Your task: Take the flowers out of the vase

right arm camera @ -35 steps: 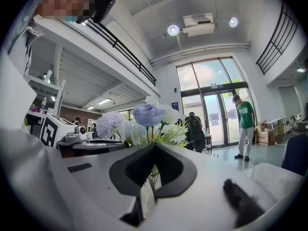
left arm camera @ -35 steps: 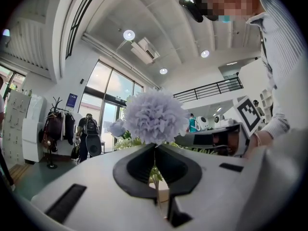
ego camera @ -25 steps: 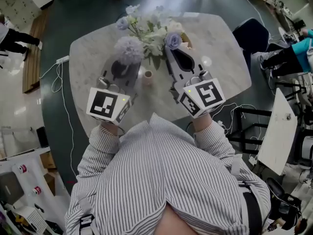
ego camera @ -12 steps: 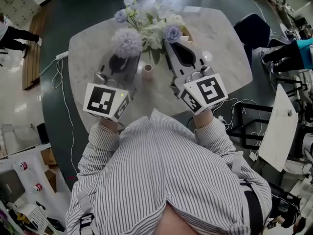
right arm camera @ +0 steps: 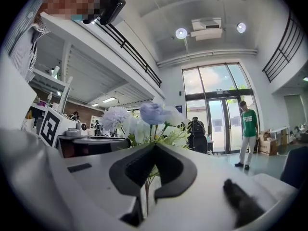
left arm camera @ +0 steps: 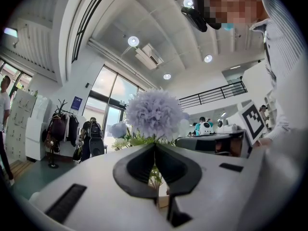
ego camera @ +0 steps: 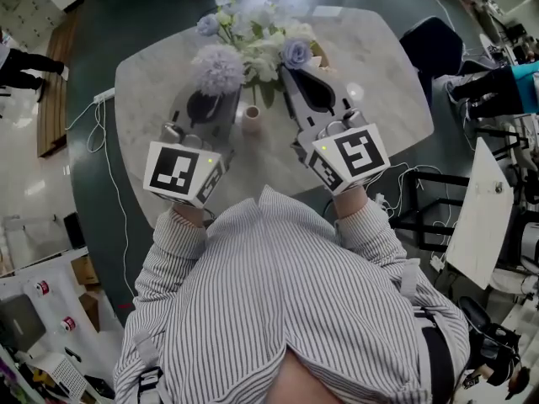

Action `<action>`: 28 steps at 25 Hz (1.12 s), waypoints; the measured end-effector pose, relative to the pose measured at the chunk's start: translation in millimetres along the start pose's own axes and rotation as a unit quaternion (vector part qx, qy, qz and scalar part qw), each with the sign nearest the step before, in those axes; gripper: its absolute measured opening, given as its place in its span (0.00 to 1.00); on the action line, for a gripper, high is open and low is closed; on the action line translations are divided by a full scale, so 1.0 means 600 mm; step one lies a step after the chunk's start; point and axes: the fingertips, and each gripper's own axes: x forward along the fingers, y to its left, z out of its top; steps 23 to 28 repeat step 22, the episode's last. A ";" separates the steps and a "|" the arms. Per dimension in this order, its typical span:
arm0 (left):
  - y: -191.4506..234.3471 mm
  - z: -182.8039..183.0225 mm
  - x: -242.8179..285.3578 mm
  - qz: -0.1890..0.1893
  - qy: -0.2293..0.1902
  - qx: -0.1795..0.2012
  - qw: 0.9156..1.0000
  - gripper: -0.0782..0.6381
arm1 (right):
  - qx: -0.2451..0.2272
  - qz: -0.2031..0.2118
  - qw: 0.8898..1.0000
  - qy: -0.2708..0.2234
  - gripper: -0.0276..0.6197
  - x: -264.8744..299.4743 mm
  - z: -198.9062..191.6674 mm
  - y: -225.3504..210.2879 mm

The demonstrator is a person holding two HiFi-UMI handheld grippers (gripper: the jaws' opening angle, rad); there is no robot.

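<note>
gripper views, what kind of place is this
Probably a large public lobby or atrium: tall glass entrance doors, an upper-floor railing under a high ceiling, and a person in green standing beyond the marble table.

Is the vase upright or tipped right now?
Upright: in the head view the vase stands on the table, mouth facing up, with the flowers rising above it.

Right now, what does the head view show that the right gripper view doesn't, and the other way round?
Only the head view shows the marble table from above and the white cable on the floor. Only the right gripper view shows the glass doors, a bystander in green and the ceiling lights. Both show the flowers and the right gripper, its jaws together.
</note>
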 end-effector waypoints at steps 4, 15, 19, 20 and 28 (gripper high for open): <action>-0.001 0.000 0.000 -0.005 -0.004 -0.007 1.000 0.13 | -0.001 -0.001 1.000 0.001 0.06 -0.001 0.000 -0.002; -0.003 0.000 -0.002 -0.010 -0.009 -0.014 1.000 0.13 | 0.002 -0.001 1.000 0.000 0.06 -0.003 -0.001 0.001; -0.002 -0.004 0.000 -0.011 -0.008 -0.023 1.000 0.13 | -0.001 -0.001 1.000 0.002 0.06 -0.001 -0.002 0.001; -0.001 -0.005 0.001 -0.012 -0.007 -0.024 1.000 0.13 | -0.001 -0.001 1.000 0.002 0.06 0.000 -0.002 0.000; 0.001 -0.006 0.004 -0.012 -0.005 -0.025 1.000 0.13 | -0.001 -0.001 1.000 0.002 0.06 0.003 -0.003 -0.001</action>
